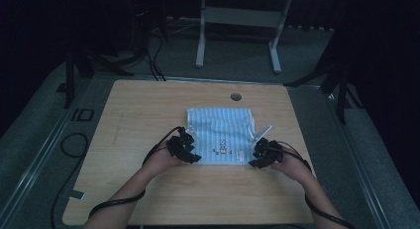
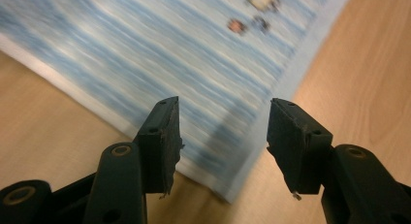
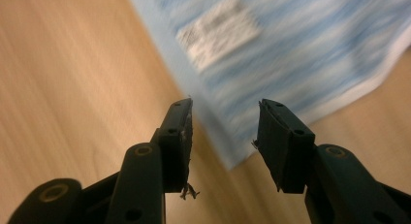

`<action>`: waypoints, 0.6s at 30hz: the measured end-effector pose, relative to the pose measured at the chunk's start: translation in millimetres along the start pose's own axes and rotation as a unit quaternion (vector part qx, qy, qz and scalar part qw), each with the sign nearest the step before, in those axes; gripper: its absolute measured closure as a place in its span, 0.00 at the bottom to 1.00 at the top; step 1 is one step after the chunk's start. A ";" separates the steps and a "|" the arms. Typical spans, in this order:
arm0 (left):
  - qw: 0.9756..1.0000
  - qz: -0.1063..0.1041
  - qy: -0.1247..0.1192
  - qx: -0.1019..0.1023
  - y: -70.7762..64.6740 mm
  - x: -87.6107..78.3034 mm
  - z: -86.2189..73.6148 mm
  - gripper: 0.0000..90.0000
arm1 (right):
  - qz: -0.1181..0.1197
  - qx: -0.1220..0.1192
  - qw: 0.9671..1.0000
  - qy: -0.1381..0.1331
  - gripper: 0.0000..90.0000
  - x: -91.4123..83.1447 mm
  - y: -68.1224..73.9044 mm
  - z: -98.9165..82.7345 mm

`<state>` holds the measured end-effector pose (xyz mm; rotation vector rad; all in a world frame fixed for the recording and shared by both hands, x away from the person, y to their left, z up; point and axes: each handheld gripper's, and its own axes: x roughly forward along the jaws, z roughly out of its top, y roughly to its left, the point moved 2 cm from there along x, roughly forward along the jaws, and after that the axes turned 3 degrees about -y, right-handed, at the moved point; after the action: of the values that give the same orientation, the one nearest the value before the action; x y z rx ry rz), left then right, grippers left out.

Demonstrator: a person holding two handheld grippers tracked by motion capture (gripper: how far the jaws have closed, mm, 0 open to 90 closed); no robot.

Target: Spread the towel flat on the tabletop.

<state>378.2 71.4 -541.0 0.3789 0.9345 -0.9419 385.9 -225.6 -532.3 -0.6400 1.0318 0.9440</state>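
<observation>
Cloth (image 1: 222, 135) lay folded flat on the worktop (image 1: 148, 110); left hand-held gripper (image 1: 190, 152) and right hand-held gripper (image 1: 256, 157) stood half-open, empty, at its near corners; folding looked largely finished.

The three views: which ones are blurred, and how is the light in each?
High view: dim but fairly sharp, folded blue-and-white striped cloth legible. Left gripper view: bright, cloth streaked with motion blur, gripper sharp. Right gripper view: bright, cloth and wooden table smeared.

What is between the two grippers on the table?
In the high view, the folded blue striped cloth lies between the left gripper and the right gripper, one at each near corner.
</observation>
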 end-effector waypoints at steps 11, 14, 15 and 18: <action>0.998 0.045 0.018 0.029 -8.6 7.6 -8.3 0.60 | 0.000 -0.009 1.000 0.021 0.83 4.5 2.9 -8.2; 0.999 0.038 0.020 0.028 -13.0 8.5 -5.8 0.89 | -0.002 -0.013 1.000 0.026 0.90 4.9 5.6 -6.3; 0.999 0.031 0.019 0.029 -14.4 9.4 -5.0 0.91 | -0.004 -0.014 0.999 0.029 0.91 5.1 6.3 -5.6; 1.000 0.010 0.019 0.014 -12.7 9.5 -3.9 0.93 | -0.005 -0.014 0.999 0.044 0.92 5.2 8.2 -2.6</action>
<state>368.2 61.9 -549.6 0.4309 0.9518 -0.9326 378.5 -222.1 -538.3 -0.7151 1.0928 0.9299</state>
